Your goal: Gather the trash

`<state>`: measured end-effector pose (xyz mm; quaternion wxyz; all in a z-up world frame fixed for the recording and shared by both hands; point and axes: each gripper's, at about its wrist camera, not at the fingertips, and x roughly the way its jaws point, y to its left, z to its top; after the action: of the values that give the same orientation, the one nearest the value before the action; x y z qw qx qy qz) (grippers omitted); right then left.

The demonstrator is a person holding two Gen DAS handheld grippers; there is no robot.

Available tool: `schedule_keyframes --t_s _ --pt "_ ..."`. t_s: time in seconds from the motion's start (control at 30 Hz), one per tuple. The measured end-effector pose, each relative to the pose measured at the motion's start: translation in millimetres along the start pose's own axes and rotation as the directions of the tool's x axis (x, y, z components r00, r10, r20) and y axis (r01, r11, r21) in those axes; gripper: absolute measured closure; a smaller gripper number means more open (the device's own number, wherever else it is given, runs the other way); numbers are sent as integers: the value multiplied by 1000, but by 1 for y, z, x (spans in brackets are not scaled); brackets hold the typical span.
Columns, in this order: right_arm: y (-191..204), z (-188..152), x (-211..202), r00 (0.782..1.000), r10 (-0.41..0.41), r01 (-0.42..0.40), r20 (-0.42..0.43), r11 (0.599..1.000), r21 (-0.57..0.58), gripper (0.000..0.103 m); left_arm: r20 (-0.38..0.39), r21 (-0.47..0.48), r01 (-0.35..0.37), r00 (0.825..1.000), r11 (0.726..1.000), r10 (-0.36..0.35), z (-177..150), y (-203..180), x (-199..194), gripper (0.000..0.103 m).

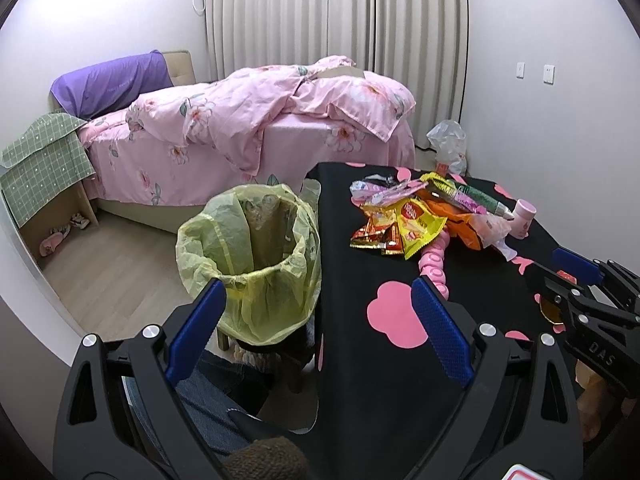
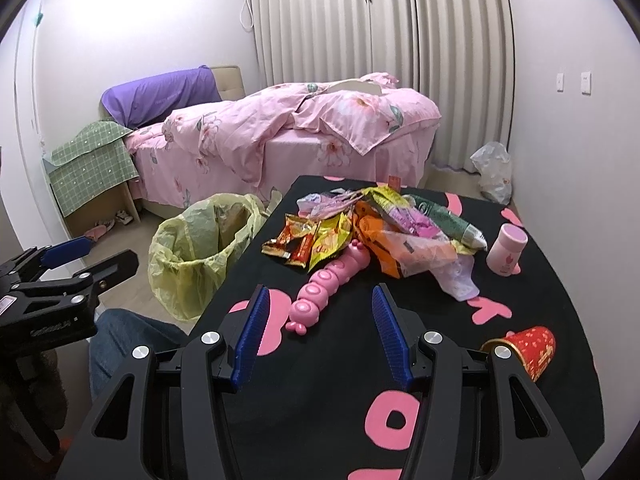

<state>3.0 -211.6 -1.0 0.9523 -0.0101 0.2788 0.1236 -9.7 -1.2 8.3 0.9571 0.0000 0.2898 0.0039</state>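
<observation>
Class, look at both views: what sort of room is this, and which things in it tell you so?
Most likely a bedroom in a home: a bed with a pink floral duvet, a purple pillow, and full-length curtains behind it.

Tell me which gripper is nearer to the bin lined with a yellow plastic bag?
Left. The left gripper hangs open just beside the yellow-lined bin; the right gripper is open over the black table, farther away.

Black tablecloth (image 2: 520, 264) showing pink shapes; bin liner (image 1: 248, 264) reading yellow; caterpillar toy (image 2: 324, 288) pink; cup (image 2: 532, 350) red.
</observation>
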Motion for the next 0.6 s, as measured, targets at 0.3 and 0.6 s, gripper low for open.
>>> schedule_keyframes --t_s 0.3,0.6 --pt "2 -1 0 1000 13 -13 8 1000 -1 52 12 -2 -19 1000 1000 20 2 5 -4 14" --pt "5 -3 1 1000 15 -15 8 1000 -12 52 4 -8 -26 1000 1000 27 1 6 -3 14"
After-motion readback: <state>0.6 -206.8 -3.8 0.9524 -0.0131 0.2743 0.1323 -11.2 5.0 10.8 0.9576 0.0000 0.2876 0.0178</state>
